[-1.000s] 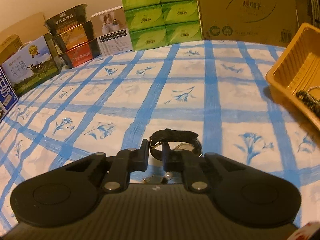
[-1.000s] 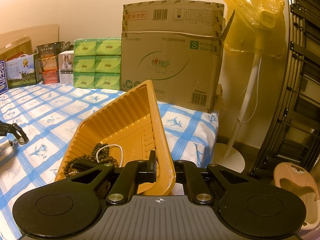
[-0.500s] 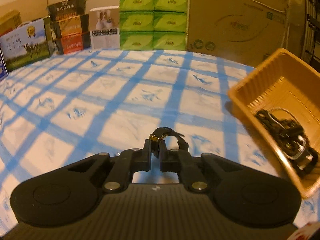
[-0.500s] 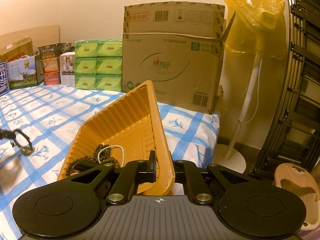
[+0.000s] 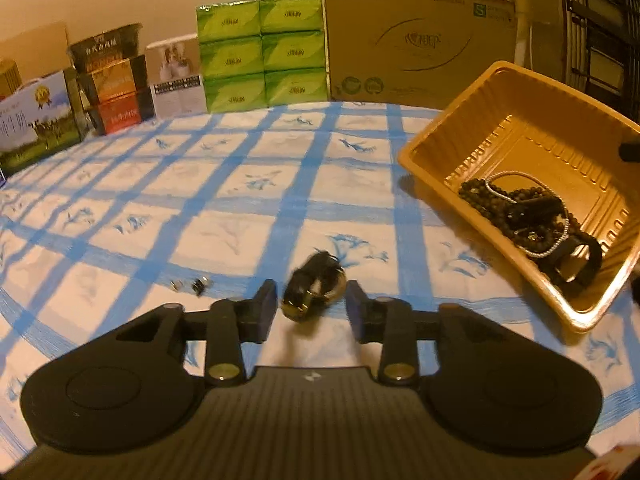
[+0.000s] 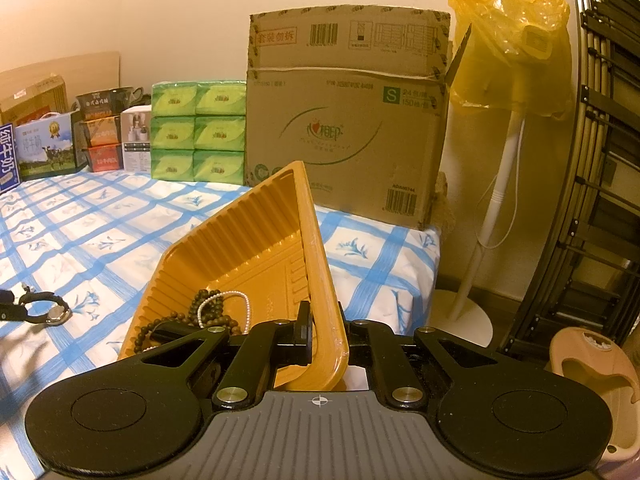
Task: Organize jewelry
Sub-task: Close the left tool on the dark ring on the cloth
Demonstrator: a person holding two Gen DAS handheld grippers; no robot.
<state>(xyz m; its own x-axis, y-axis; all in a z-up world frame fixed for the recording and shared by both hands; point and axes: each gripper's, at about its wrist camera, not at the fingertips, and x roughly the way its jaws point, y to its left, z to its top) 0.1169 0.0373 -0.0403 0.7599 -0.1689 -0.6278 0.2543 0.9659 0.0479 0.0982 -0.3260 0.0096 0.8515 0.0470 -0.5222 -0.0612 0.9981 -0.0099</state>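
Blue-checked tabletop (image 5: 224, 216), boxes and green tissue packs (image 5: 260, 56) stacked along far wall. Left gripper (image 5: 311, 308) fingers have just been opening, now released; watch (image 5: 314, 286) sits blurred between them, pads not touching it, whether it rests on the cloth can't tell. Small dark bits (image 5: 191, 285) on cloth just left of it. Tray (image 5: 424, 152) on right, tilted, bead strands (image 5: 516, 208) and another dark strap piled in its near corner. Right gripper (image 6: 324, 334) fingers clenched on tray's near rim (image 6: 320, 280), holding it tipped up. Watch well apart from tray, to its left.
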